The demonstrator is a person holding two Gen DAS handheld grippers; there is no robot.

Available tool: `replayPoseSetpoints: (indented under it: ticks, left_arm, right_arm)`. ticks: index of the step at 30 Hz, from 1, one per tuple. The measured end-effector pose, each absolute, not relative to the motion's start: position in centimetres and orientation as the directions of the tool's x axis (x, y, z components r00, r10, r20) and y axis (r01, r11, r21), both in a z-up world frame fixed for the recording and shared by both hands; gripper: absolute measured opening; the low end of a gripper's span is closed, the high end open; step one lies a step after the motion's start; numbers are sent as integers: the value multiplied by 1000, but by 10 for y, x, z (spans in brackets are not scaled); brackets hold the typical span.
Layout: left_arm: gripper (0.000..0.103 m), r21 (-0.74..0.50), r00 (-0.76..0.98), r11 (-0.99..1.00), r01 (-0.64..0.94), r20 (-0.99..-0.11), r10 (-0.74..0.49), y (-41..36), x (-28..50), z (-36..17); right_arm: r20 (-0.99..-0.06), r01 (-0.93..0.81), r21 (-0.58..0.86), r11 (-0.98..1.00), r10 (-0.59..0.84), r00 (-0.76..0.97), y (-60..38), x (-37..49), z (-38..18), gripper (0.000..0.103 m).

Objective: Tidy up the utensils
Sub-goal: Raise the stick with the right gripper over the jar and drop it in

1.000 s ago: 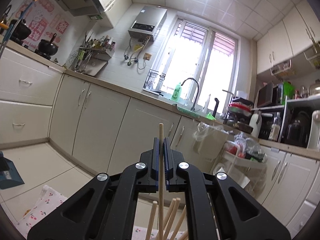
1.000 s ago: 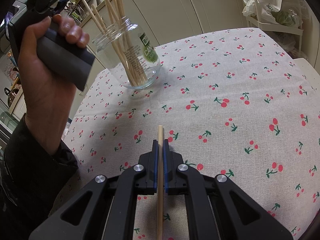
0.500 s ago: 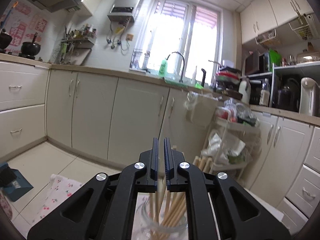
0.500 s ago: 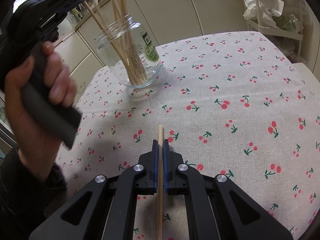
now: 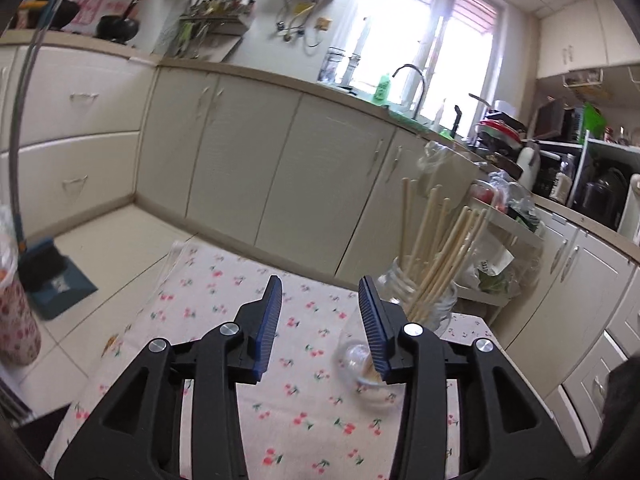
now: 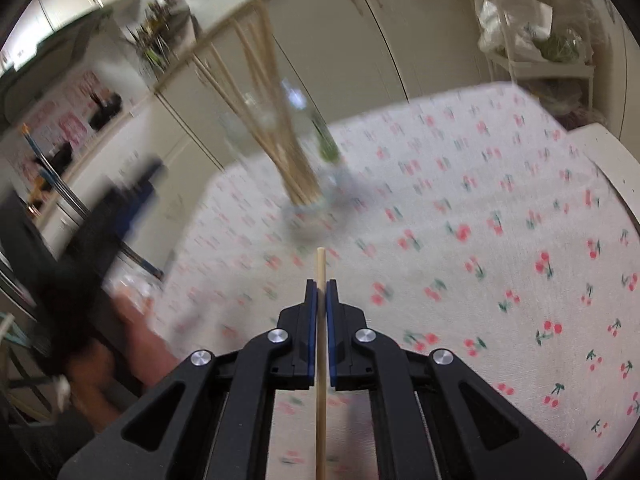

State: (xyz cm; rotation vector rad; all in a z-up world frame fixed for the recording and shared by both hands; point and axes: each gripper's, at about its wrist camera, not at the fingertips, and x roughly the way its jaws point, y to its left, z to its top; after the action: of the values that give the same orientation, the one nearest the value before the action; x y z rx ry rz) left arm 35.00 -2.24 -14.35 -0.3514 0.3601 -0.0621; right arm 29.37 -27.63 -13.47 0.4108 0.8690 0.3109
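A clear glass jar (image 5: 428, 300) with several wooden chopsticks (image 5: 444, 248) standing in it sits on the cherry-print tablecloth (image 5: 304, 360). My left gripper (image 5: 320, 292) is open and empty, low over the cloth just left of the jar. In the right wrist view the jar (image 6: 312, 168) is blurred, ahead of my right gripper (image 6: 320, 284). That gripper is shut on a single wooden chopstick (image 6: 320, 344), whose tip sticks out toward the jar. The left hand shows as a dark blur at the lower left.
Cream kitchen cabinets (image 5: 280, 168) run behind the table, with a sink and window above. A blue dustpan (image 5: 52, 276) stands on the floor at left. A wire rack with bags (image 6: 532, 32) stands past the table's far right corner.
My left gripper has let its chopstick go into the jar, opened, and dropped back to the left of it. My right gripper has moved closer to the jar, still holding its chopstick.
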Motion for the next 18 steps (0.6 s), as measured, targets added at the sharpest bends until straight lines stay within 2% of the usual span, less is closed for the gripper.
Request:
replayPoseSetpoints:
  ticks: [5, 11, 18]
  left_arm:
    - [43, -340, 940, 940, -8, -324, -109, -22, 346, -149]
    - [45, -358, 937, 933, -11, -330, -116, -20, 350, -150]
    - [47, -389, 935, 921, -25, -335, -116, -15, 354, -149]
  right_arm:
    - [-486, -187, 483, 855, 440, 755, -266, 307, -68, 5]
    - [-258, -246, 427, 870, 378, 889, -254, 344, 0, 5]
    - [-147, -217, 347, 913, 281, 948, -239, 384, 25, 5]
